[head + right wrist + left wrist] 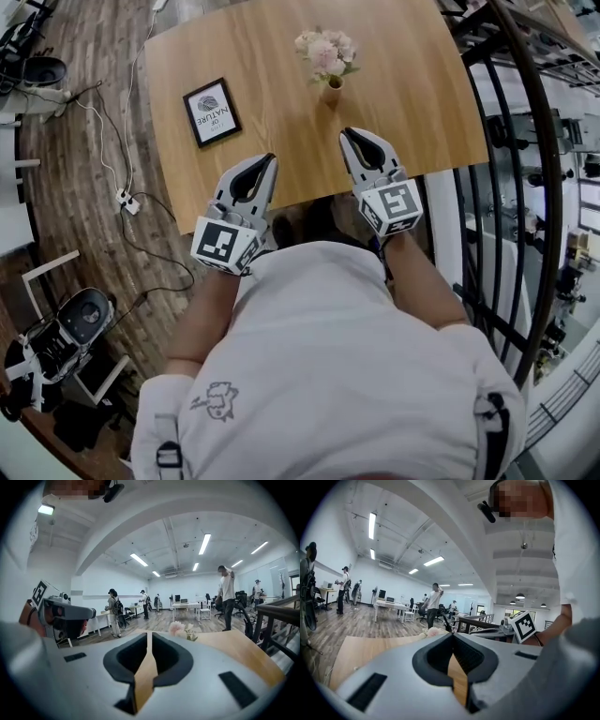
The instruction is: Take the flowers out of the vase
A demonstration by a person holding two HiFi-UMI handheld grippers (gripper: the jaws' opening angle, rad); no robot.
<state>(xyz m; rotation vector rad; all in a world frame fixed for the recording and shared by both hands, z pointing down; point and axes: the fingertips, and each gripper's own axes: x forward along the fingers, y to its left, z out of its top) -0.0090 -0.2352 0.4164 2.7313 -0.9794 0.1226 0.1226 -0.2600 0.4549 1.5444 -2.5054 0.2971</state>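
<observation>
So far nothing of the task is done: over the near edge of the wooden table the left gripper, jaws together, and the right gripper, jaws a slit apart, are both empty, while the pink flowers stand untouched in the small vase.

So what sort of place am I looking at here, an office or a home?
Most likely an open-plan office or lab, not a home: white desks set out on a wide floor, long strip lights on a high ceiling, and several people standing about.
</observation>
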